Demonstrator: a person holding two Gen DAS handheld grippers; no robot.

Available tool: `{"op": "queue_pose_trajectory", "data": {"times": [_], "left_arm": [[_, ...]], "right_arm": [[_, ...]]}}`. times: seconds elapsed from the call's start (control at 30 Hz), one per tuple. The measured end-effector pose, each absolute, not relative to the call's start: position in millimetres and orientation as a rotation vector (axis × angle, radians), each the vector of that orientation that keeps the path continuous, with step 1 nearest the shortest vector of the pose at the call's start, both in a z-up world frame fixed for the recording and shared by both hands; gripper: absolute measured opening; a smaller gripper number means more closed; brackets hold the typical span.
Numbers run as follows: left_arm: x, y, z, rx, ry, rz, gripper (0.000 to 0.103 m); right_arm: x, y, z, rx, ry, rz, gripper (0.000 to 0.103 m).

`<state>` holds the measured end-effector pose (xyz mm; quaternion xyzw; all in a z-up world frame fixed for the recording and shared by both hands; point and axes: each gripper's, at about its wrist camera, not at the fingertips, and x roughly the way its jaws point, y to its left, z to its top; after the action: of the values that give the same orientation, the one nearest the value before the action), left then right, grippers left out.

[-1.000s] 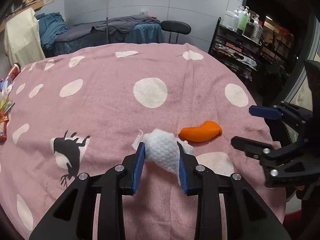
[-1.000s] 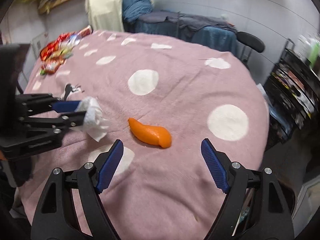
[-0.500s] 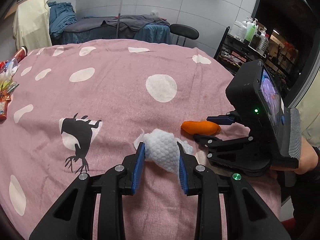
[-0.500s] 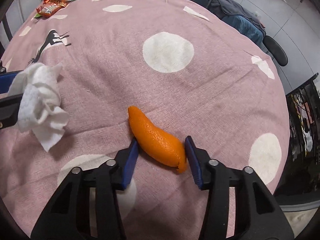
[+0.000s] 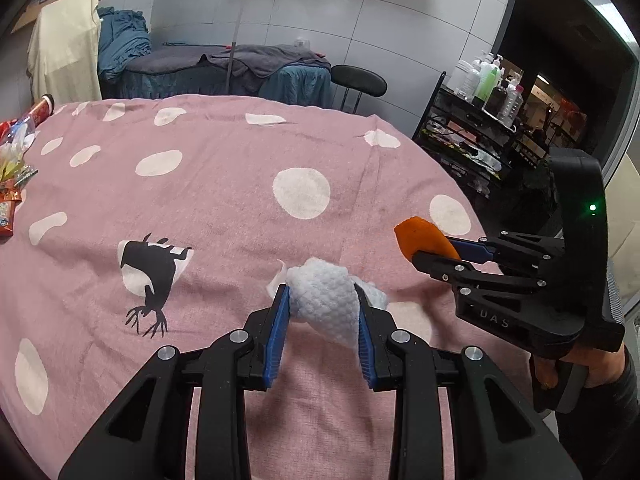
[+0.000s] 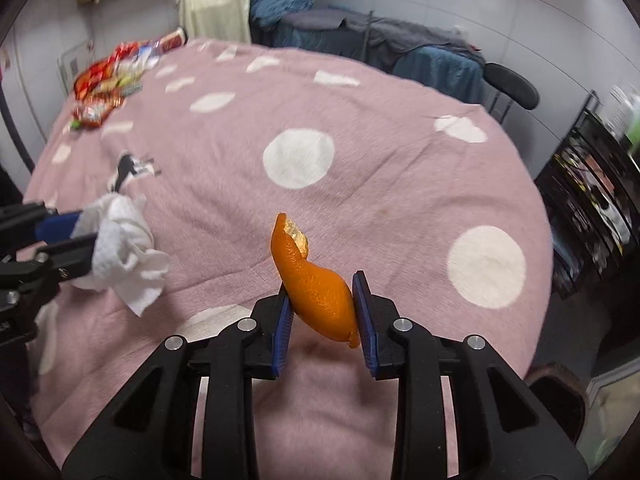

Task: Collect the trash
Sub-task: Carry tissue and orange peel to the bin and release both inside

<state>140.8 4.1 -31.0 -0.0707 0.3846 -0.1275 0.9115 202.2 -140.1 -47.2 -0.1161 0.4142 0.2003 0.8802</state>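
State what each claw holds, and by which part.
Left claw: shut on the crumpled white paper towel, pinched across its bunched middle. Right claw: just closed on the curved orange peel, gripped at its wider lower end, lifted off the tablecloth.

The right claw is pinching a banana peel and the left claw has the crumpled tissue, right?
Not a banana peel: the right claw is pinching an orange peel, as the right wrist view shows. The left claw does have the crumpled tissue.
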Motion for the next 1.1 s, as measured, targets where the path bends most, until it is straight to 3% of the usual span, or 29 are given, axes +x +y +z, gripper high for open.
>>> {"op": "queue_pose_trajectory", "data": {"times": [0.47, 1.1], "left_arm": [[112.9, -53.1, -8.5, -0.103, 0.731, -0.425, 0.031], [104.8, -136.0, -13.8, -0.004, 0.737, -0.601, 0.031]], "right_arm": [[126.3, -250.4, -3.3, 0.096, 0.702, 0.227, 0.03], [86.6, -364.6, -75.4, 0.289, 0.805, -0.173, 0.031]]}}
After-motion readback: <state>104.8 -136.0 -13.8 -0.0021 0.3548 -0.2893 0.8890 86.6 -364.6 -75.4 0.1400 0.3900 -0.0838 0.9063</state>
